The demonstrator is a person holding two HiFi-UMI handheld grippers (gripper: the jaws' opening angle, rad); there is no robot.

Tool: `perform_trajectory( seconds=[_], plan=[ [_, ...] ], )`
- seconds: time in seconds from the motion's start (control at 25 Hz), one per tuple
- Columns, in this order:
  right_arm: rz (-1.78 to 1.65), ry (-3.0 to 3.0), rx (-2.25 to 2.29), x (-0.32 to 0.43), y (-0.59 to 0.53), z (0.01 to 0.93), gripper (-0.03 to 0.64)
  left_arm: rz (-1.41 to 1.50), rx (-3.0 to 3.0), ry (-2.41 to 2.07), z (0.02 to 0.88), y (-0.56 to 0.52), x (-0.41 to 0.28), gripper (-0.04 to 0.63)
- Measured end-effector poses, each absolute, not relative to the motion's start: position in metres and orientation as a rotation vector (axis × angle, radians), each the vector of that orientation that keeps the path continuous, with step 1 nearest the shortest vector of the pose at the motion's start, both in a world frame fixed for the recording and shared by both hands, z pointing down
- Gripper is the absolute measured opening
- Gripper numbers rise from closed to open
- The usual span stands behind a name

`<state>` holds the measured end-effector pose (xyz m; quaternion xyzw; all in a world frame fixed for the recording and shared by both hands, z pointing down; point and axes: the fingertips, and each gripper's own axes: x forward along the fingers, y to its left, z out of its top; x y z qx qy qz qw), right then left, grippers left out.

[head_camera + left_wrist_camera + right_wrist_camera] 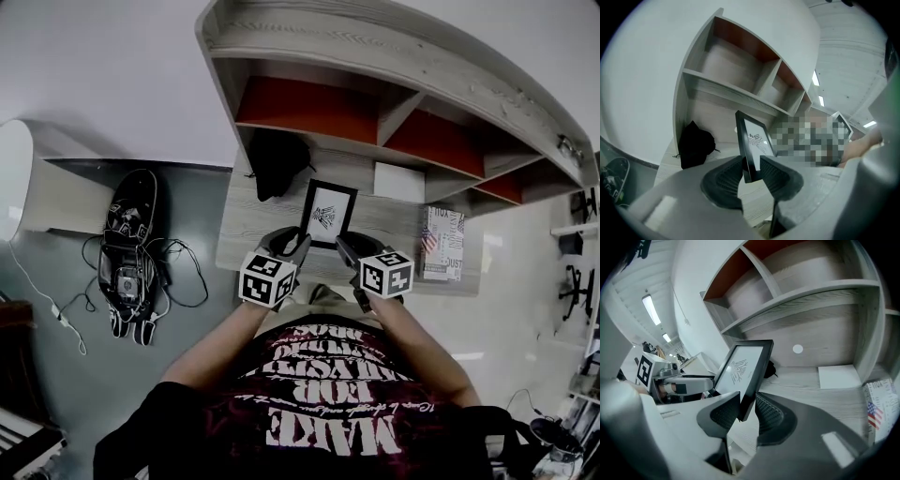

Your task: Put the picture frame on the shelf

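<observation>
A black picture frame [328,214] with a white print hangs upright over the grey wooden desk [253,234], below the shelf unit [394,84] with its red-backed compartments. My left gripper [296,242] is shut on the frame's lower left edge, and my right gripper [343,247] is shut on its lower right edge. In the left gripper view the frame [754,140] stands edge-on between the ribbed pads [729,176]. In the right gripper view the frame [743,366] leans left between the pads [766,413]. The left gripper [677,383] shows behind it.
A black bag [277,159] lies at the desk's back left. A white box [398,181] sits at the back, and a flag-printed package [441,242] lies to the right. On the floor at left are a dark board [129,234] and cables [178,272].
</observation>
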<state>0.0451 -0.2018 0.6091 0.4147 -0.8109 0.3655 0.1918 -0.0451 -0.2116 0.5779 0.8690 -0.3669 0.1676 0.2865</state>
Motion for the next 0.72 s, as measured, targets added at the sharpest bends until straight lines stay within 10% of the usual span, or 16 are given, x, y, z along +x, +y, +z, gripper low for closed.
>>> perform_trajectory(
  seconds=[0.72],
  plan=[
    [0.811,-2.422,1.206,0.036,-0.223,0.541,0.132,0.323,2.457,-1.130,0.502,-0.230,-0.055,0.110]
  ],
)
